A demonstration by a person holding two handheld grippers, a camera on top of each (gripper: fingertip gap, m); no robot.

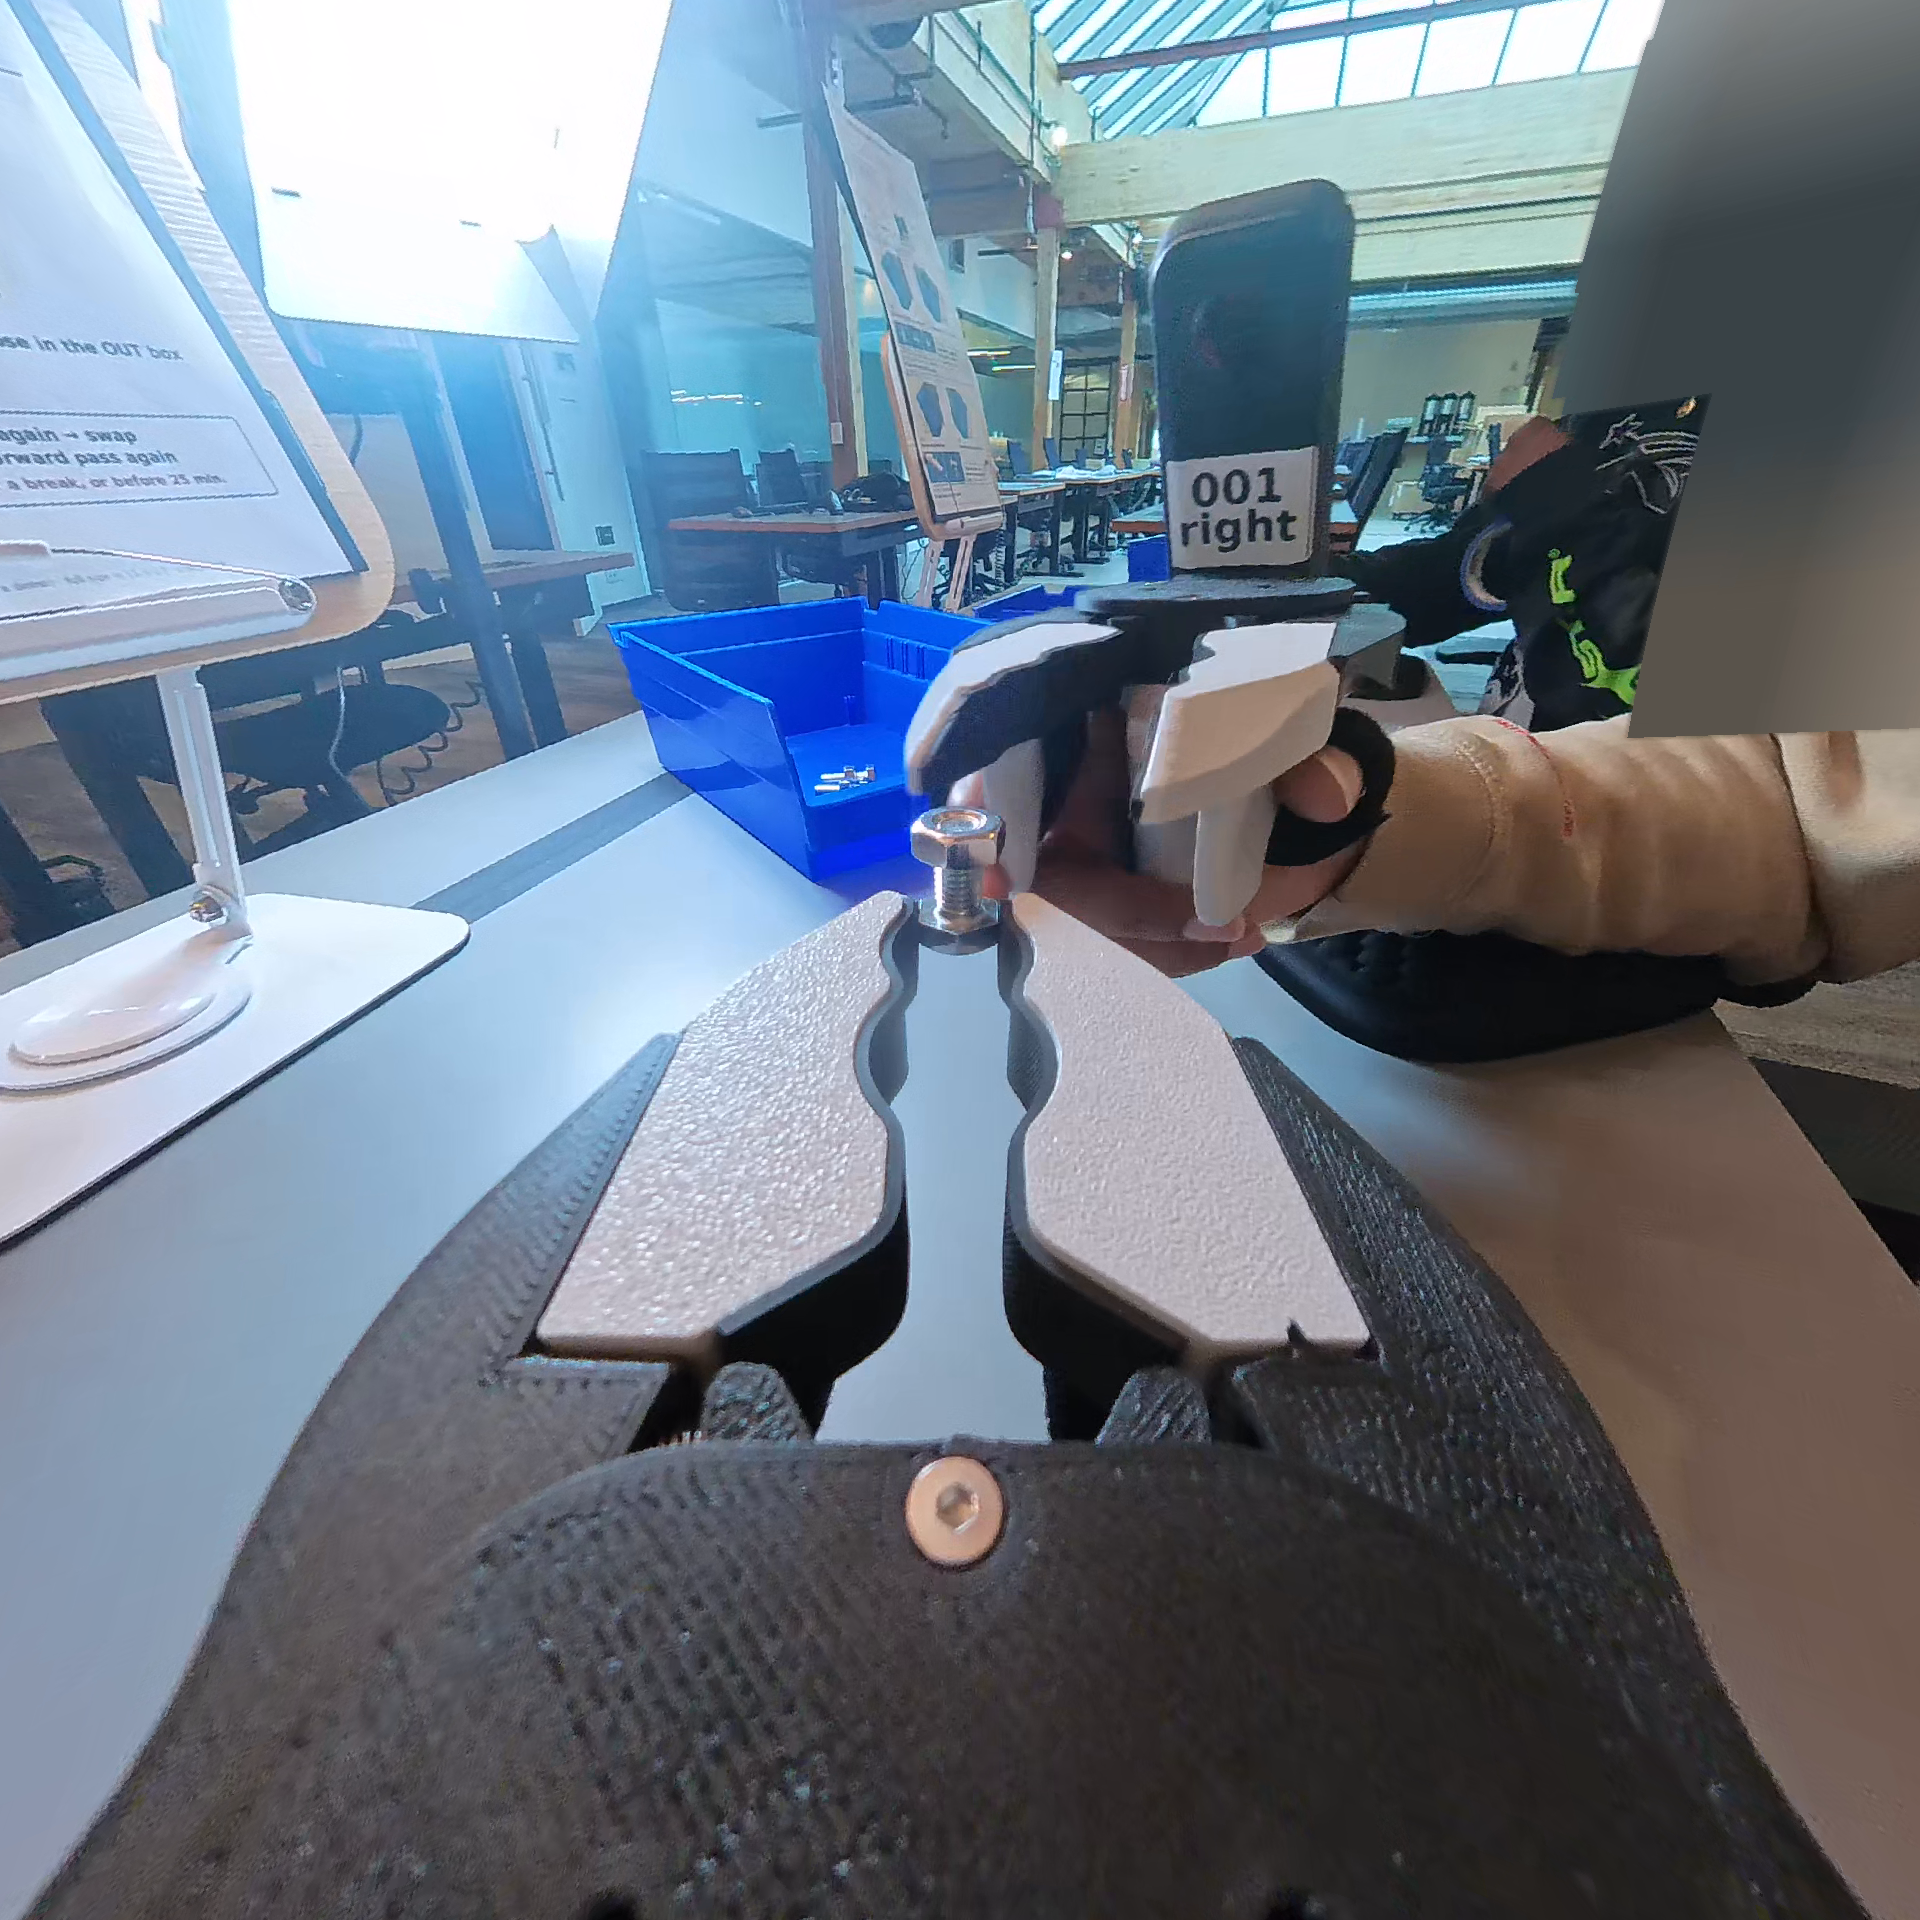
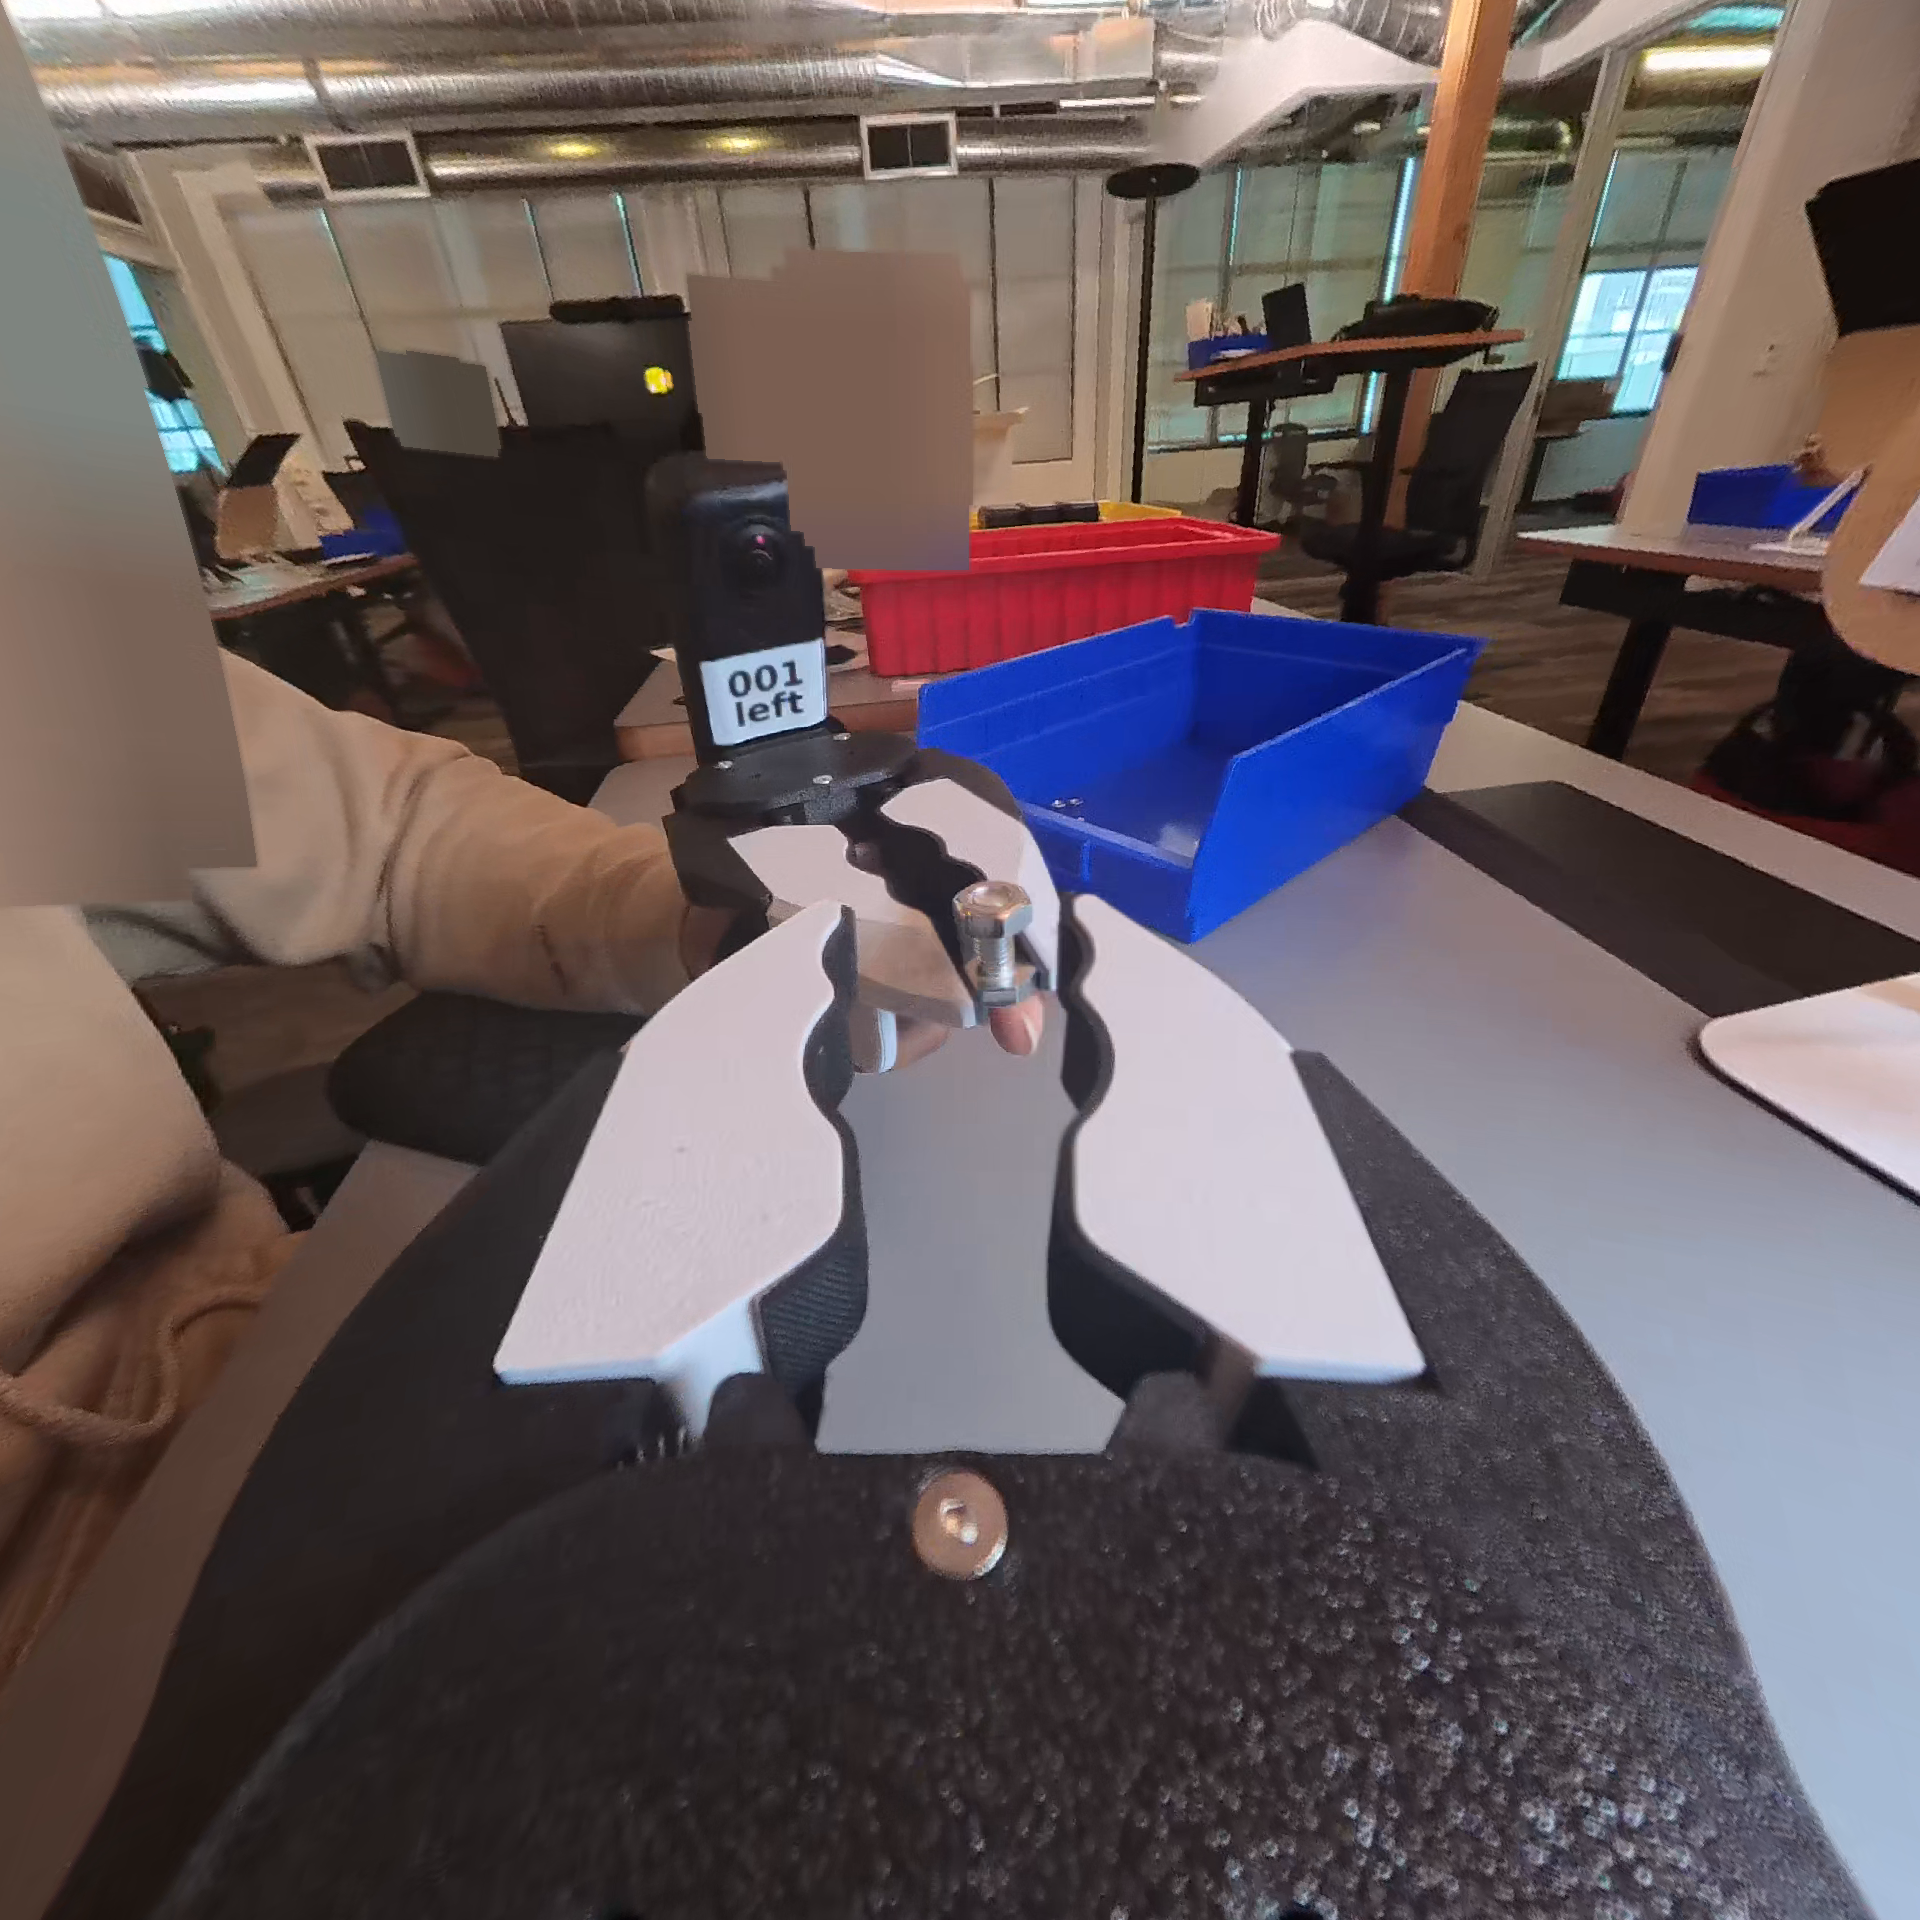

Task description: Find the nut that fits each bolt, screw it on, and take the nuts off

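- Holding upright in the left gripper (image 1: 956, 920): one bolt (image 1: 957, 883), clamped by its head at the very tips of the jaws, threaded shank pointing up.
- Nut (image 1: 958, 834) sits at the top end of the shank, so it is threaded on only near the tip; bare thread shows between nut and head. How many turns are engaged cannot be told.
- Judgement: this pair appears matched and started. Whether the nut is going on or coming off cannot be told.
- Right gripper (image 2: 961, 940): jaws parted, empty. In the right wrist view the nut (image 2: 992, 907) lies between the two tips, not pinched; a gap shows on each side.
- Left wrist view: one right finger (image 1: 1013, 831) stands just beside the nut, contact uncertain.
- Blue bin (image 1: 717, 707) on the counter (image 1: 312, 1195) beyond holds a few small metal pieces, too small to identify; these likely remain to be done.
- Second blue bin (image 2: 1340, 748) in the right wrist view holds a couple of small pieces.
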